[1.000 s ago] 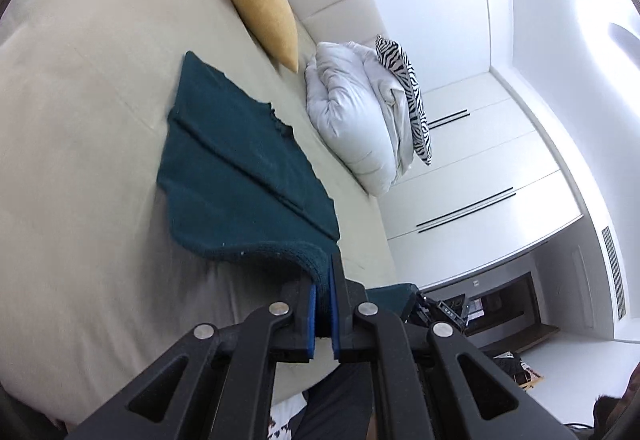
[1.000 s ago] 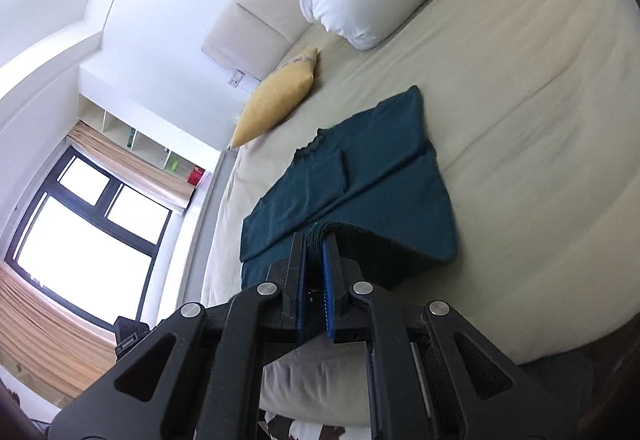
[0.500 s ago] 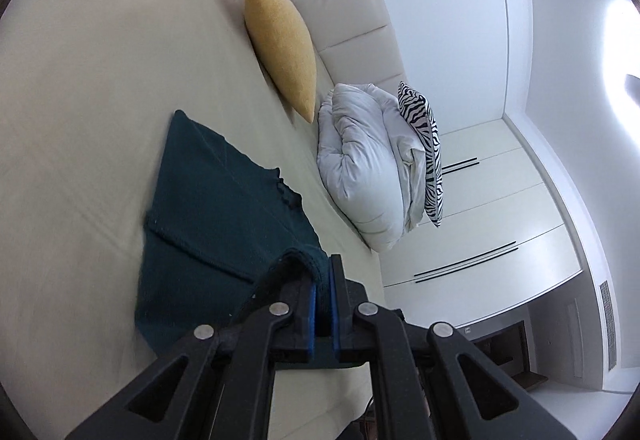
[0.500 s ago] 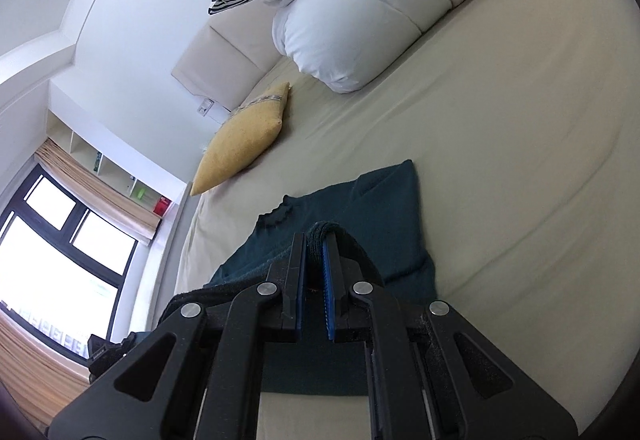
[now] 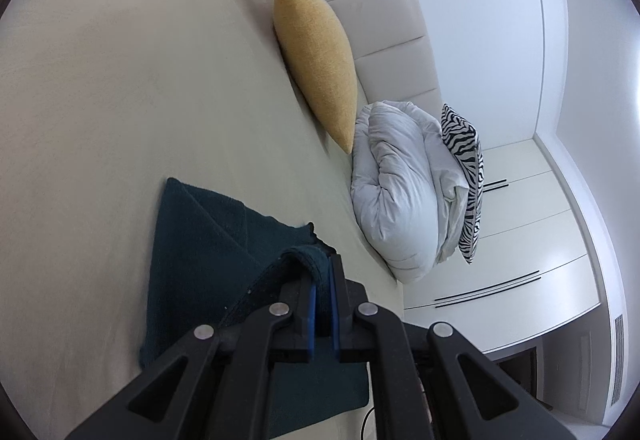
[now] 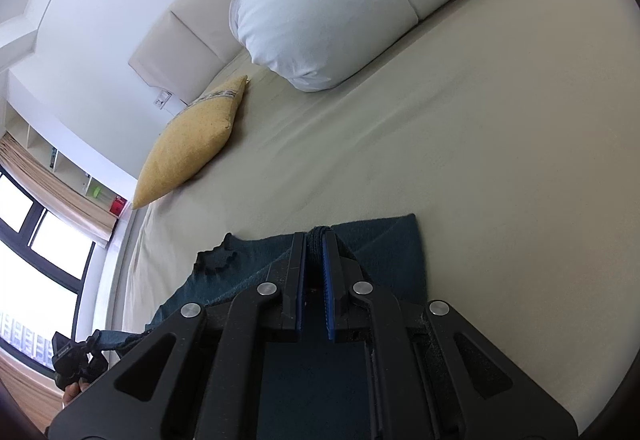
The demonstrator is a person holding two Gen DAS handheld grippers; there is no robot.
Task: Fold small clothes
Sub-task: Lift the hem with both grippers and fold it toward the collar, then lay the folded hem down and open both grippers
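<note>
While both pairs of fingers [image 5: 310, 294] [image 6: 298, 272] clamp its raised hem, the teal garment [image 5: 192, 260] drapes beneath them.

My left gripper [image 5: 324, 272] is clamped on a folded hem of the dark teal garment [image 5: 200, 260], which lies near the bed's [image 5: 120, 79] foot edge. At the head of the bed a yellow cushion [image 5: 316, 59] leans on the headboard [image 5: 384, 19], beside a rolled white duvet [image 5: 400, 191] and a zebra pillow [image 5: 466, 175]
</note>
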